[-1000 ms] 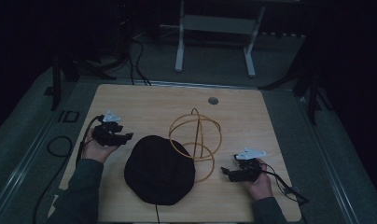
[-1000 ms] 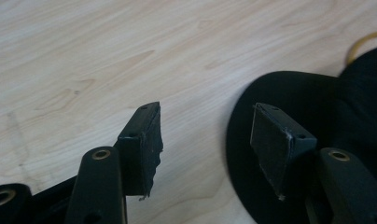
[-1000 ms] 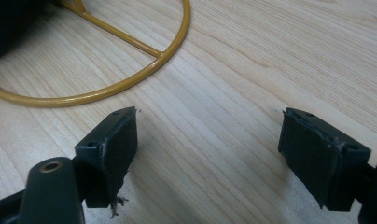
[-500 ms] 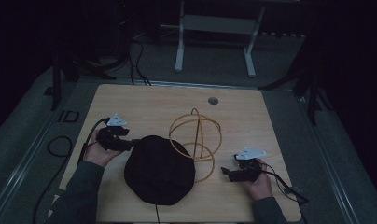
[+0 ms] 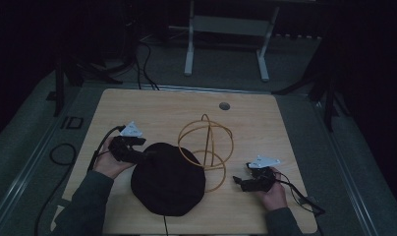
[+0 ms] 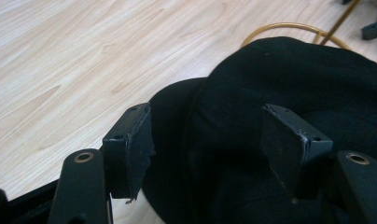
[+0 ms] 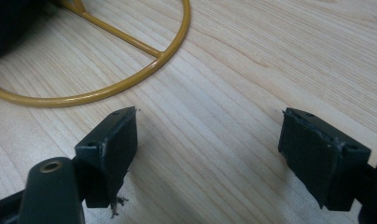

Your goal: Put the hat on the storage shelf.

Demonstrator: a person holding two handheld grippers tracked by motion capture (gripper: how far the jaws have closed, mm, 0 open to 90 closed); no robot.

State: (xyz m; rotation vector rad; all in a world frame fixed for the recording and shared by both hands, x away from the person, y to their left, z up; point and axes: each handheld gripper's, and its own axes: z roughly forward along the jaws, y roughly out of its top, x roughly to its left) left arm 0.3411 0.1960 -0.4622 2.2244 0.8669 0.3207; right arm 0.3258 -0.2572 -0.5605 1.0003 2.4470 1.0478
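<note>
Down at the near edge of the wooden table (image 5: 152, 105) we have the black hat (image 5: 168, 178), lying flat with its crown up, and everything reads off that hat. At its left rim the left gripper (image 5: 146, 156) is right there, and the jaws have just been opening: in the left gripper view they stand wide, the left gripper (image 6: 207, 140) straddling the edge of the black hat (image 6: 289, 84), the brim fabric sitting between the pads with no squeeze on it that I can see. The person's left hand (image 5: 108, 162) holds that gripper just left of the hat, the cable trailing off toward the table's left edge. Over on the hat's right side, well apart from it, the right gripper (image 5: 238, 182) rests low on the tabletop in the right hand (image 5: 272, 194); in the right gripper view its jaws are spread wide with bare wood between them, the right gripper (image 7: 207, 149) holding nothing. Just beyond the hat, touching its far right rim, stands the yellow wire hat stand (image 5: 206, 147), hoops crossing upright, its base ring (image 7: 107, 84) curving past the right gripper's tips. Farther back from the hat, near the table's far edge, sits a small grey cable grommet (image 5: 224, 105).
</note>
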